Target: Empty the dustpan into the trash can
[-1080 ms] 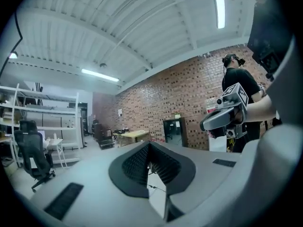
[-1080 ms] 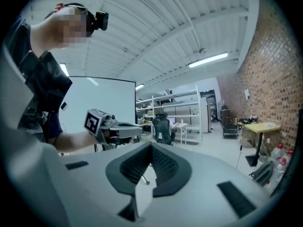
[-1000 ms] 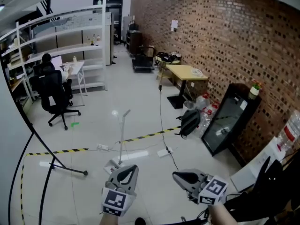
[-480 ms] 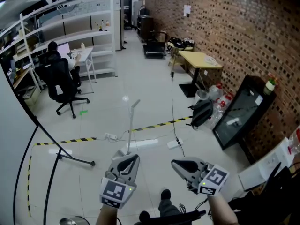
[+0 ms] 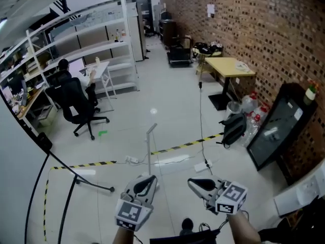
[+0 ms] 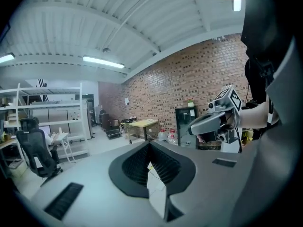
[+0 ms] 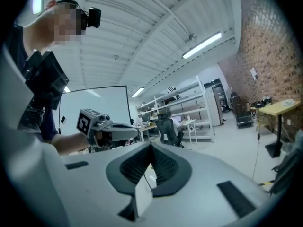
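A white long-handled dustpan [image 5: 149,149] stands upright on the pale floor, and its pan is mostly hidden behind my left gripper [image 5: 148,182]. That gripper is low in the head view, just in front of the pan, shut with nothing between its fingers. My right gripper [image 5: 196,183] is beside it to the right, also shut and empty. In the left gripper view the jaws [image 6: 150,148] meet in a closed line, with the right gripper [image 6: 218,121] alongside. The right gripper view shows closed jaws [image 7: 151,149] and the left gripper [image 7: 111,130]. No trash can is in view.
Yellow-black tape [image 5: 177,146] crosses the floor beyond the dustpan, with a cable and a power strip [image 5: 132,160]. A black stand's legs [image 5: 81,177] spread at the left. A person sits at an office chair [image 5: 76,103]. A yellow table [image 5: 236,67], a backpack [image 5: 234,128] and a leaning black panel [image 5: 277,128] line the brick wall.
I have moved across the floor with both grippers held out, still shut. The dustpan handle now stands right behind the left gripper. A metal rim seen at bottom left has left the view.
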{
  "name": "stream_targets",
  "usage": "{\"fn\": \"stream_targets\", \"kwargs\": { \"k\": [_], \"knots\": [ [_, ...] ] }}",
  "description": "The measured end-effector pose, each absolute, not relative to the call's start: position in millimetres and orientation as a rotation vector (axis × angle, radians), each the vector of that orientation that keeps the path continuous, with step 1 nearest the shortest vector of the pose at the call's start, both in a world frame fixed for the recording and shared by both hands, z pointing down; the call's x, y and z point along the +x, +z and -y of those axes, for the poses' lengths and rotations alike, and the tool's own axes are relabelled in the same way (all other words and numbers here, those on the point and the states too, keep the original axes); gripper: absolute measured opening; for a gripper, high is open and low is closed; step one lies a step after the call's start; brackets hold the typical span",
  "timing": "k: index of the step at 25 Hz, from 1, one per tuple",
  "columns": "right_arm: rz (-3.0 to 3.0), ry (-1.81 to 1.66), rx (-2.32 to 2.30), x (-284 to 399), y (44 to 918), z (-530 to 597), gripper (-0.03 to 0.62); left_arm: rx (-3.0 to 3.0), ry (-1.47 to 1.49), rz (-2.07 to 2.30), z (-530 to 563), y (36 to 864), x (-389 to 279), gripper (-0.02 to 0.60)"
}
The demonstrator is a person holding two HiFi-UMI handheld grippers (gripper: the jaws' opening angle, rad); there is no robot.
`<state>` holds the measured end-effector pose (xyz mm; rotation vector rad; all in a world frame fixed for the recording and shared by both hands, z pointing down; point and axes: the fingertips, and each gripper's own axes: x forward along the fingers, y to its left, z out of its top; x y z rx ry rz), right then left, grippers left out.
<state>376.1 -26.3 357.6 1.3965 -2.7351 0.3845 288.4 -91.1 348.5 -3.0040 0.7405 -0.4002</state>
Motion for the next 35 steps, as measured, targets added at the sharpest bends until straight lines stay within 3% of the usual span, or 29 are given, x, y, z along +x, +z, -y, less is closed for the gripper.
{"fn": "stream_targets", "kwargs": {
  "k": [11, 35],
  "knots": [
    [2.828, 0.472, 1.215, 437.4, 374.5, 75.3, 0.014, -2.921, -0.498, -0.887, 131.0, 355.3, 346.2, -0.003],
    [2.753, 0.446, 1.066, 397.6, 410.1, 236.0, 0.015, -2.951, -0.471, -1.175, 280.7, 389.8, 278.5, -0.003]
  ]
}}
